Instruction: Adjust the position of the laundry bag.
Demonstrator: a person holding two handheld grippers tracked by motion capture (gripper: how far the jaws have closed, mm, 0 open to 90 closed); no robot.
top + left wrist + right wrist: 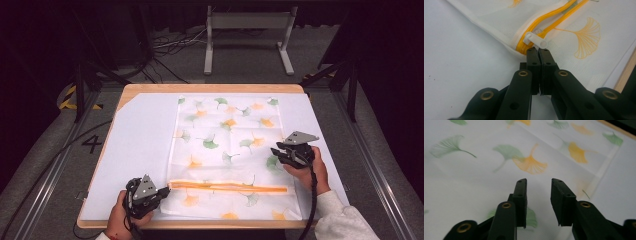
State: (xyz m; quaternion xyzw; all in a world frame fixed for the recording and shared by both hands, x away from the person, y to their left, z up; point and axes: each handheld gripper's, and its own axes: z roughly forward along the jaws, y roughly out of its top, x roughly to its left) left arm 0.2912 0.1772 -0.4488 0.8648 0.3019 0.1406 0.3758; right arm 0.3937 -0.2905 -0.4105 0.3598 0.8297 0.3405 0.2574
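A white mesh bag [227,150] printed with green and orange ginkgo leaves lies flat on a white sheet [140,145] that covers the desk [210,88]. An orange zipper [230,187] crosses the bag near its 6 o'clock edge, running from 9 o'clock to 3 o'clock.

Left hand-held gripper [162,191]: positioned at the 9 o'clock end of the zipper, at the bag's 7 o'clock corner. In the left gripper view its jaws are fully closed, pads pressed together, with the tips [538,51] right at the white zipper pull [535,40]. The pull tab lies just beyond the tips and touches them; whether any part of it or of the bag's fabric is pinched between the pads cannot be told. The zipper teeth beside the pull stand parted.

Right hand-held gripper [280,151]: positioned at the bag's 3 o'clock edge, pointing toward 9 o'clock. In the right gripper view its jaws stand partly open with a clear gap [538,192] and nothing between them; they are over the printed fabric, near the bag's seam.

The two hand-held grippers are well apart, on opposite sides of the bag.
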